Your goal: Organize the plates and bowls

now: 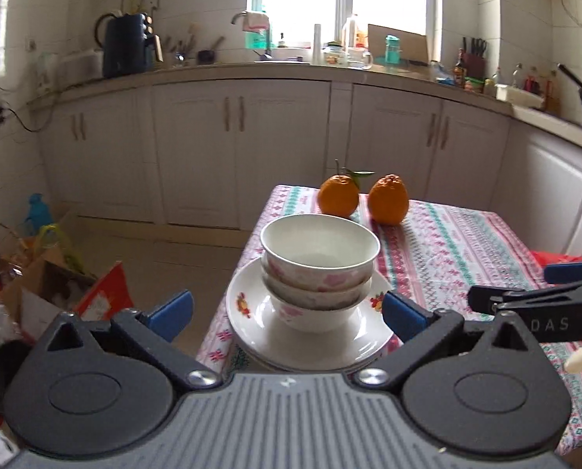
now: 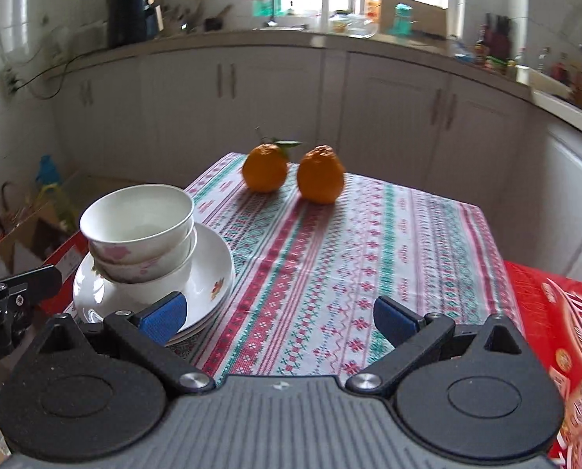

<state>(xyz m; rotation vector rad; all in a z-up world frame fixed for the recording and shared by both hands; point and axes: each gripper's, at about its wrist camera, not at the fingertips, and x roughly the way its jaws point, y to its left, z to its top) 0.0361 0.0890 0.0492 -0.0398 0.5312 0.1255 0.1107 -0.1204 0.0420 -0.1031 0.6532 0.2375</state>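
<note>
Three nested white bowls with pink flowers [image 1: 318, 269] stand stacked on a pile of white plates [image 1: 252, 320] at the near left corner of the table. The stack also shows in the right wrist view [image 2: 142, 234], on the plates [image 2: 213, 269]. My left gripper [image 1: 287, 314] is open, its blue pads on either side of the stack, just in front of it and not touching. My right gripper [image 2: 279, 318] is open and empty over the tablecloth, to the right of the plates. The right gripper also shows at the right of the left wrist view [image 1: 533, 289].
Two oranges [image 1: 363, 197] sit at the table's far edge on the patterned tablecloth [image 2: 349, 258]. A red box [image 2: 564, 332] lies at the right. Cardboard boxes and bags [image 1: 56, 285] clutter the floor to the left. Kitchen cabinets [image 1: 252, 148] stand behind.
</note>
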